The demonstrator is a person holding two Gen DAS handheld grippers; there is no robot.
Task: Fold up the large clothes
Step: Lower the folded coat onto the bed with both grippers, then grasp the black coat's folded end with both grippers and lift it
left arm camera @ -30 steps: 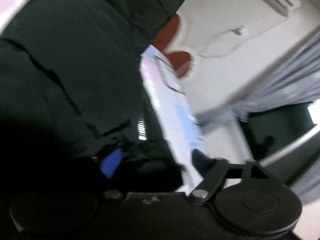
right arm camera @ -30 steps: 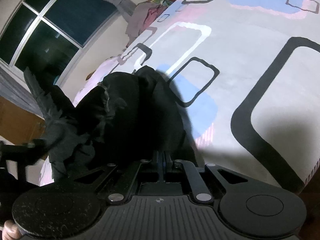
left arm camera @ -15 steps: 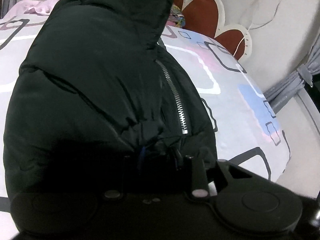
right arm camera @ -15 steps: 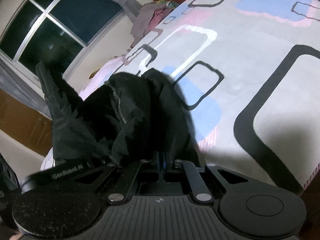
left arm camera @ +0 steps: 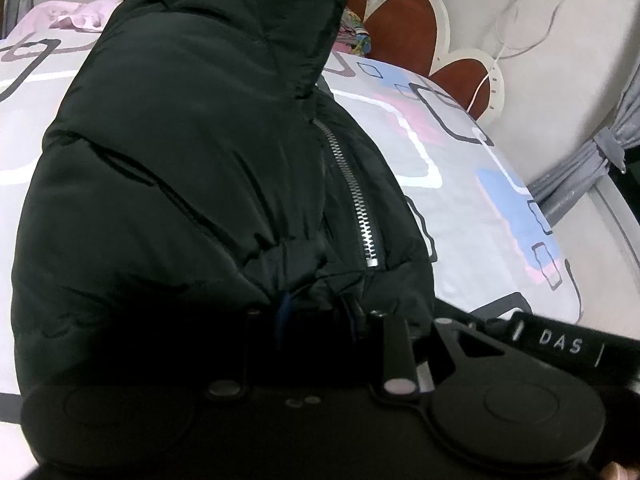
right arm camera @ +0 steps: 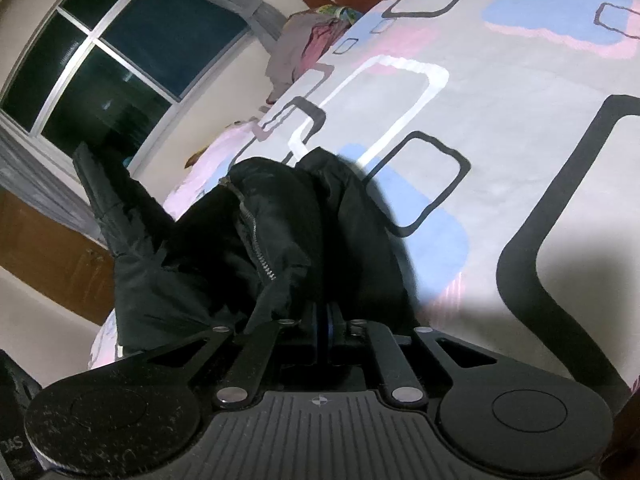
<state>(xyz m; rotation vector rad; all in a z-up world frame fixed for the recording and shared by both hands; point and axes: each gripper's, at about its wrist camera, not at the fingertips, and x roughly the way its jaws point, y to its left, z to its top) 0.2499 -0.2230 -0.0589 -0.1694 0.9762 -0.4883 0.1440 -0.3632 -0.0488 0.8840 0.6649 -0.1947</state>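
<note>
The left gripper (left arm camera: pixel 316 312) has swung down from the wall, bringing the puffy black zip-up jacket (left arm camera: pixel 180 168) over the patterned bedsheet (left arm camera: pixel 460 184).

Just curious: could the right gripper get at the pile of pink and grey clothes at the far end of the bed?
Probably not now: the right gripper is shut on the black puffer jacket, far from the clothes pile.

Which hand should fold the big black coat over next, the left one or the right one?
Probably the left. The left gripper is clamped on the black jacket by the zipper, with most of the jacket in front of it. The right gripper pinches only a bunched edge beside the bedsheet.
</note>
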